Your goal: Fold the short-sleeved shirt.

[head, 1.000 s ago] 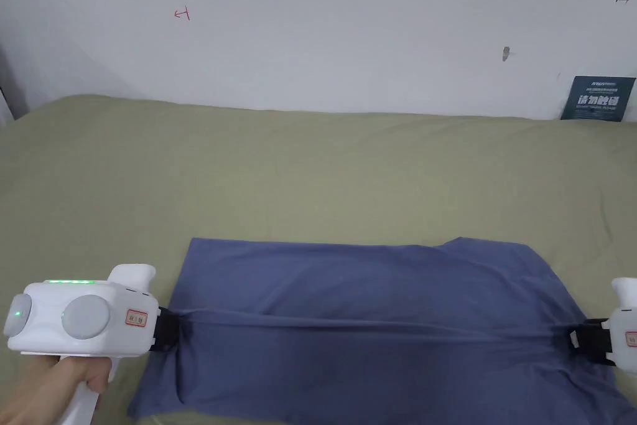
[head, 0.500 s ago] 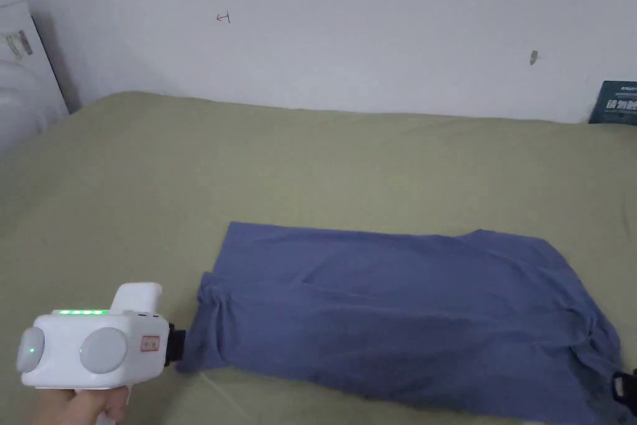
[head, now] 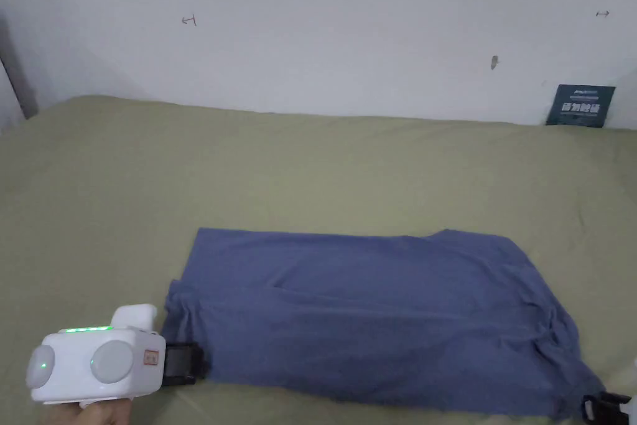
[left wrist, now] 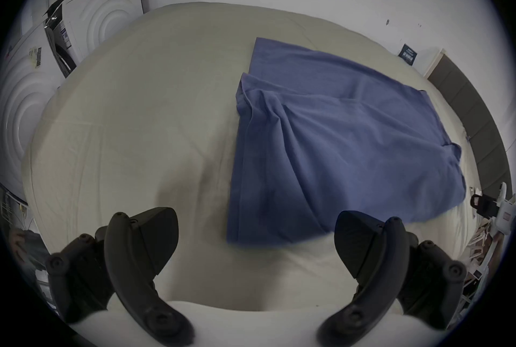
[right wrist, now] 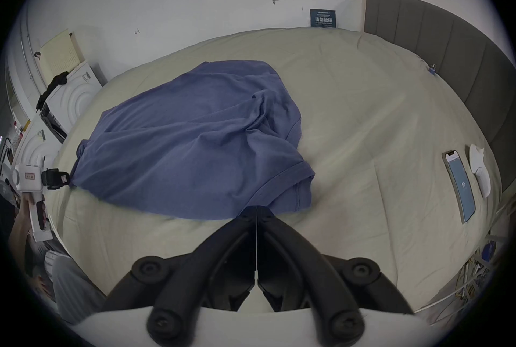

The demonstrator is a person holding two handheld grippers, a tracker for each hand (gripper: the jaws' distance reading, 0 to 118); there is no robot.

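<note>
One blue shirt lies folded lengthwise on the green bed, its long axis running side to side, roughly along the white wall behind the bed. Its hem end points toward the left gripper and its sleeve end toward the right gripper. The near long edge is doubled over, leaving a loose ridge of cloth along the middle (best seen in the left gripper view).

Left gripper: jaws spread wide with nothing between them, just off the shirt's near hem corner. Right gripper: jaws closed together, their tips at the hem of the shirt's sleeve; I cannot tell whether any cloth is pinched between them.

Well right of the shirt, near the grey headboard, a phone and a white device lie side by side on the bed. A dark sign leans against the wall beyond the shirt's sleeve end. White appliances stand past its hem end, off the bed.
</note>
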